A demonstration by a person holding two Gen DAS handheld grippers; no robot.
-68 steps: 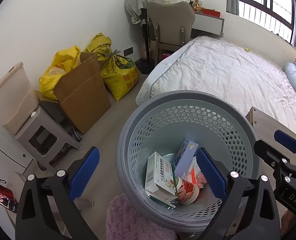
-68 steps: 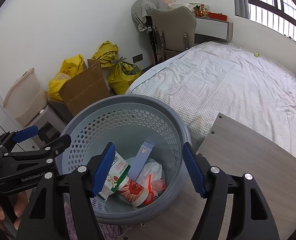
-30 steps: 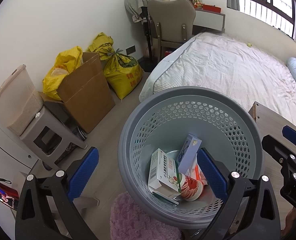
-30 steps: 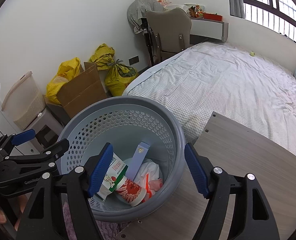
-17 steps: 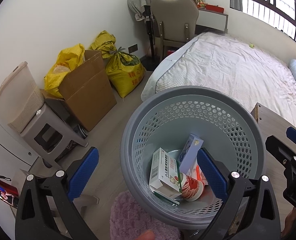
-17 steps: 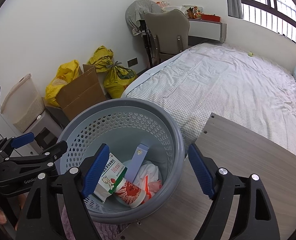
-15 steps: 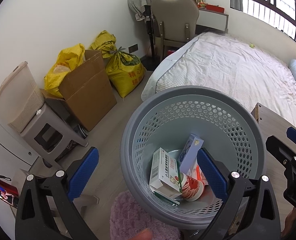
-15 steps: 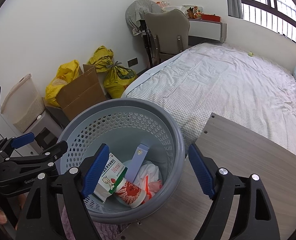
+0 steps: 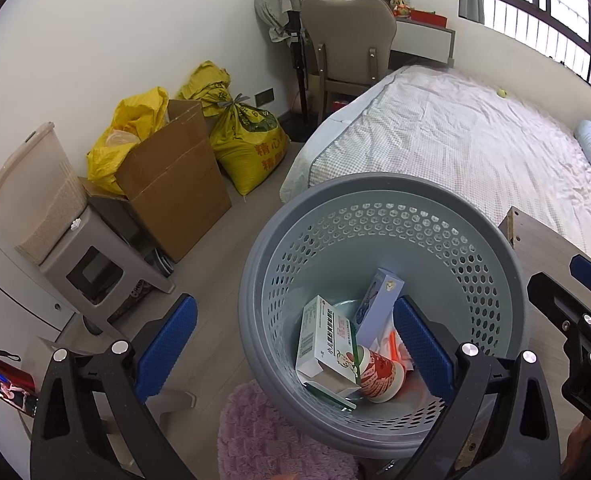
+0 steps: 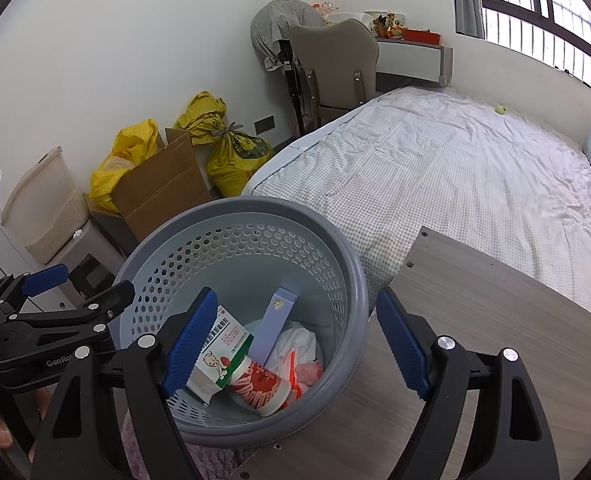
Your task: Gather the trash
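Observation:
A grey perforated trash basket (image 9: 375, 188) stands on the floor beside a wooden table; it also shows in the right wrist view (image 10: 255, 206). Inside lie a white and green medicine box (image 9: 325, 344), a pale blue box (image 9: 379, 306), a red and white paper cup (image 9: 381, 374) and white crumpled trash (image 10: 295, 344). My left gripper (image 9: 295, 344) is open and empty above the basket's left rim. My right gripper (image 10: 295, 344) is open and empty above the basket's right rim and the table edge.
The wooden table (image 10: 515, 340) lies right of the basket. A bed (image 10: 455, 168) stretches behind. A cardboard box (image 9: 175, 184), yellow sacks (image 9: 247, 140), a grey stool (image 9: 95, 264) and a chair (image 9: 347, 40) line the wall. A pink rug (image 9: 271, 440) lies below the basket.
Both grippers have drawn back and up slightly from the basket. The basket's contents have not moved.

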